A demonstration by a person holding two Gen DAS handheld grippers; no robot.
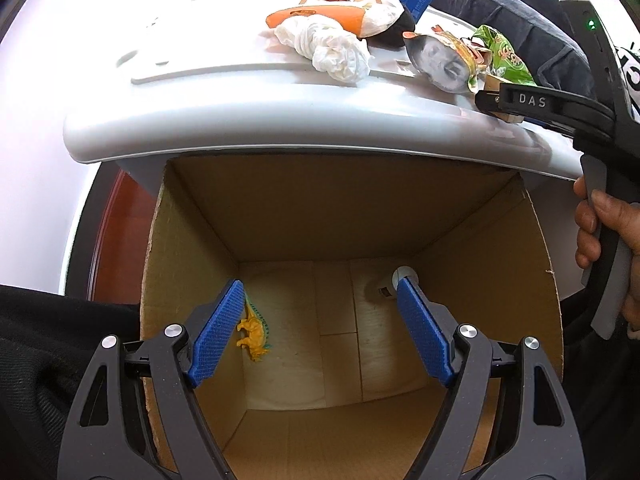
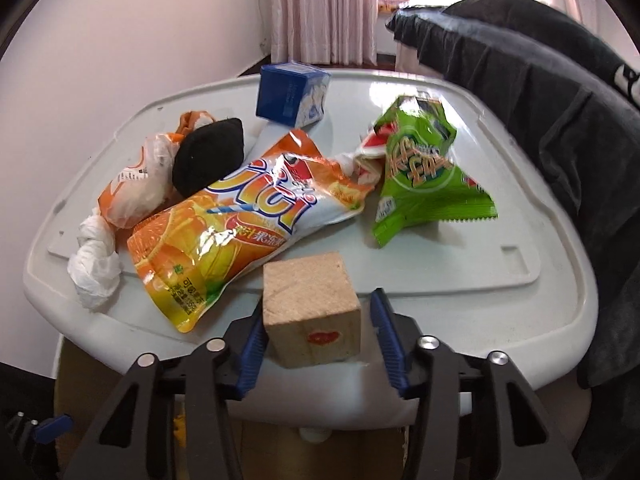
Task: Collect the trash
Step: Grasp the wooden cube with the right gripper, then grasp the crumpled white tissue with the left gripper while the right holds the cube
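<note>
My left gripper (image 1: pixel 320 328) is open and empty over an open cardboard box (image 1: pixel 280 216). A yellow toy dinosaur (image 1: pixel 254 334) and a white bottle (image 1: pixel 394 282) lie at the box bottom. My right gripper (image 2: pixel 318 338) stands around a wooden cube (image 2: pixel 312 308) with a red heart mark at the near edge of the white tray (image 2: pixel 500 280); the left pad touches it, the right pad stands apart. In the left wrist view the right gripper (image 1: pixel 496 106) has the cube (image 1: pixel 510 116) between its fingers. Trash lies on the tray: an orange jelly pouch (image 2: pixel 240 224), a green snack bag (image 2: pixel 420 168), a crumpled white tissue (image 2: pixel 94 268).
A blue carton (image 2: pixel 292 94), a black pad (image 2: pixel 210 156) and an orange-white wrapper (image 2: pixel 140 176) lie at the tray's back left. Dark clothing (image 2: pixel 560 100) drapes along the right side. Pink curtains (image 2: pixel 324 8) hang behind. The box sits under the tray's front edge.
</note>
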